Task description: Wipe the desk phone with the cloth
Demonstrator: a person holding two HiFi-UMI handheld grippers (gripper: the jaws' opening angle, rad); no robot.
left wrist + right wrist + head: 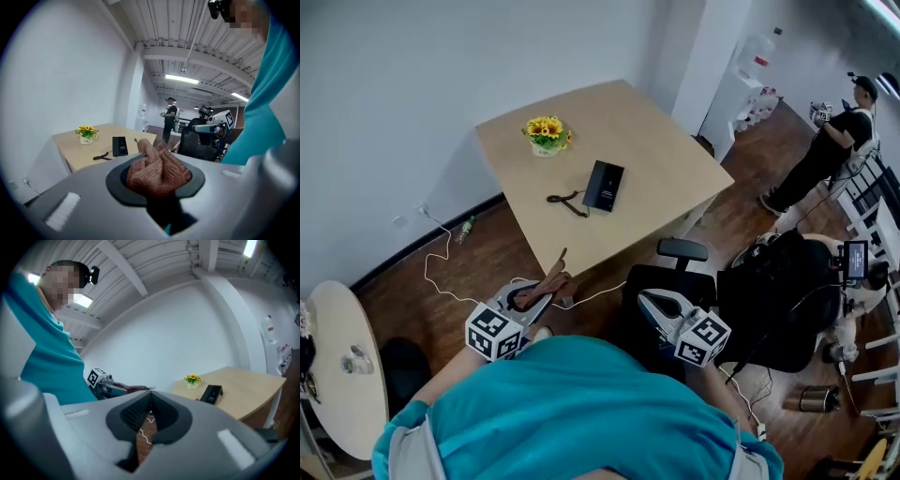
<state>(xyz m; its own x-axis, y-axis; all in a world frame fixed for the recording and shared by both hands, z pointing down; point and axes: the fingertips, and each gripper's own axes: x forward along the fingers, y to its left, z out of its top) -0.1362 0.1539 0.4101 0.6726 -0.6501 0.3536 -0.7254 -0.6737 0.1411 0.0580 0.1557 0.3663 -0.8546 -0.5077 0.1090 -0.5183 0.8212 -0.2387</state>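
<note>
The black desk phone point(604, 186) lies flat near the middle of the light wooden table point(656, 141), its dark cord point(567, 201) curling to its left. The phone point(120, 146) point(212, 393) also shows in both gripper views, far off. My left gripper point(546, 287) is held in front of my body, short of the table's near edge, and is shut on a brown knitted cloth point(548, 281) point(158, 171) that bunches up between the jaws. My right gripper point(646, 299) point(149, 398) hovers over the chair, jaws together with nothing in them.
A small pot of yellow flowers point(547, 134) stands at the table's far left. A black office chair point(675, 281) sits at the near edge. A white cable point(441, 272) trails over the wooden floor. A round side table point(342, 366) is at left; a person point(830, 141) stands far right.
</note>
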